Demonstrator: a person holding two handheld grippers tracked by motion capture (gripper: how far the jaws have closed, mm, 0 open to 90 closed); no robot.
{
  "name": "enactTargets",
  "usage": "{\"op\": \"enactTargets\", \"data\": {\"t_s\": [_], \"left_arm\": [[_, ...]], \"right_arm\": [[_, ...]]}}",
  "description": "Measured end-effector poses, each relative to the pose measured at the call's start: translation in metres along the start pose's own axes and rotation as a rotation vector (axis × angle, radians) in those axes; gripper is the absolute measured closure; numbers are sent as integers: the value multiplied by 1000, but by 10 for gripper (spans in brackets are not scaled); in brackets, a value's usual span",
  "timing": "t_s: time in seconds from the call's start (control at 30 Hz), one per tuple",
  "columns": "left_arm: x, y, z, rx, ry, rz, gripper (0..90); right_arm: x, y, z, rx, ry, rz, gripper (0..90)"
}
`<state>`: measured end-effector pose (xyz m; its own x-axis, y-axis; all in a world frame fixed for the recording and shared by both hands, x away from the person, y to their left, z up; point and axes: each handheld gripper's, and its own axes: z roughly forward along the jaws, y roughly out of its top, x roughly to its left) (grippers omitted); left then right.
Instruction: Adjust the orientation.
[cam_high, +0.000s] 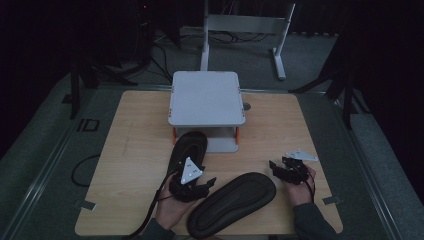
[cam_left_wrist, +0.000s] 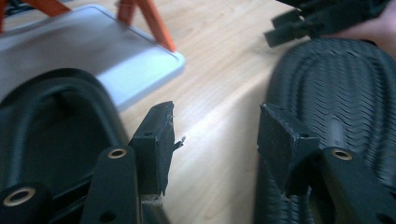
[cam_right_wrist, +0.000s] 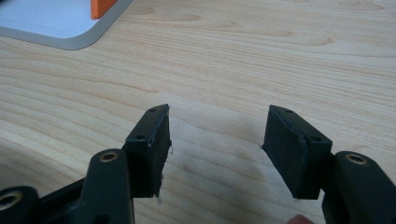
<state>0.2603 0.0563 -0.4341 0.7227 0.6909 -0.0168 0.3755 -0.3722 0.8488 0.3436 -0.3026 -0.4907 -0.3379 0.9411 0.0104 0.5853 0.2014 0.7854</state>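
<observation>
**High view: left gripper sits between the two slippers**

I've got my left gripper (cam_high: 192, 182) at lower centre, jaws wide and empty. The black rubber slipper lying sole-up (cam_high: 232, 202) stretches diagonally, lower left to upper right, just right of it. The second black slipper (cam_high: 187, 150) lies right alongside, towards the grey two-tier rack (cam_high: 206, 97). My right gripper (cam_high: 290, 170), also gaping, waits by the sole-up slipper's far tip.

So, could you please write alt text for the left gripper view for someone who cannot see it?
The left claw, jaws open, hovers over a bare strip of wooden table between two black sandals: an upright one at left, a sole-up one at right. A grey shelf base with orange legs lies behind; the other claw shows top right.
</observation>
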Motion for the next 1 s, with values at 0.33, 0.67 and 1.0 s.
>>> {"op": "enactTargets", "data": {"t_s": [0.33, 0.67, 1.0], "left_arm": [[-36, -8, 8, 30, -101, 80, 405], [-66, -7, 19, 67, -205, 124, 357], [-74, -12, 35, 151, -191, 131, 83]], "right_arm": [[-1, 0, 0, -1, -1, 4, 406], [0, 0, 0, 0, 0, 3, 406], [0, 0, 0, 1, 0, 3, 404]]}}
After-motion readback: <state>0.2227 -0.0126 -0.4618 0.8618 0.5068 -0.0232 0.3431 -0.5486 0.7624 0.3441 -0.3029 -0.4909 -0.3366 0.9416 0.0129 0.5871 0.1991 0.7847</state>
